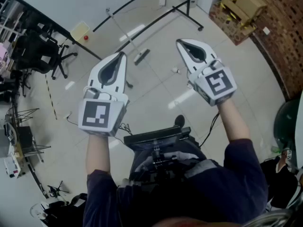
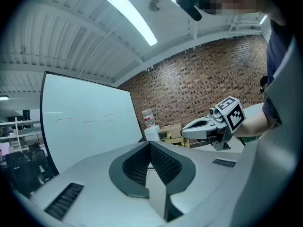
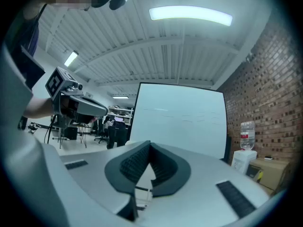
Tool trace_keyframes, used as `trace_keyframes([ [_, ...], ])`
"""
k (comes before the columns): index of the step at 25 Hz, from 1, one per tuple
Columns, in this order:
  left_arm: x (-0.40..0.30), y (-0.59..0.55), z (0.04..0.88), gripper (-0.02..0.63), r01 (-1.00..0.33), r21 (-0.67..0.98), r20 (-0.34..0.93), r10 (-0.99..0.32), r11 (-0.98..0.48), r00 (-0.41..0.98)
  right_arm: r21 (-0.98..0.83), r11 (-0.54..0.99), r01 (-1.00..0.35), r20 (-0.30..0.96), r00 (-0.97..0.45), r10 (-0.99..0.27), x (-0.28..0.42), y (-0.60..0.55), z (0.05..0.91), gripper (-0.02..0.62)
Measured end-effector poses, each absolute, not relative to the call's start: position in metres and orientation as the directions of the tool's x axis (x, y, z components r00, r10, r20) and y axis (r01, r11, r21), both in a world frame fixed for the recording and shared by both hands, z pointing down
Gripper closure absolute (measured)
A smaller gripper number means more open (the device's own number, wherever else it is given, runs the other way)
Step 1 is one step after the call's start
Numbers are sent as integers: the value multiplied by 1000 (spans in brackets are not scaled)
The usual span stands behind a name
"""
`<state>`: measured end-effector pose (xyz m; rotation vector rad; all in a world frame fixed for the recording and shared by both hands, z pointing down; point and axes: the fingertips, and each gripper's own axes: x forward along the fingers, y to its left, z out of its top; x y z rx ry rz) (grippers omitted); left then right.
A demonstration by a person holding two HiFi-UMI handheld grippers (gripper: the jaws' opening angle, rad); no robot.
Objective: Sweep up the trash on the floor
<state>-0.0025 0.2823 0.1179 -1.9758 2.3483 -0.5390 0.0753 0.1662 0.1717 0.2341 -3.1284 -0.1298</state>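
Left claw [image 1: 121, 56] and right claw [image 1: 180, 42] closed, empty; broom [image 1: 141, 56] only in head view.

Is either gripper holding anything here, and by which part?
Nothing is held: the left gripper and the right gripper are both shut and empty.

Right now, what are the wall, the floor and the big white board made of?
The wall looks like rough red-brown brick: small blocks with pale joints. The floor seems to be smooth, glossy tile or coating: lights mirror in it. The white board looks like a smooth panel in a dark frame, with faint pen marks.
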Motion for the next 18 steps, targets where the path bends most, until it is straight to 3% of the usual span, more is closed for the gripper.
trace_keyframes([
  [11,3,211,124,606,-939,-321,227,-953,122,-202,143,990,-19,15,-1000,-22,70,131,176,571],
  [18,-27,181,132,606,-941,-318,199,-962,116,-186,166,986,-20,3,-1000,-20,41,120,165,571],
])
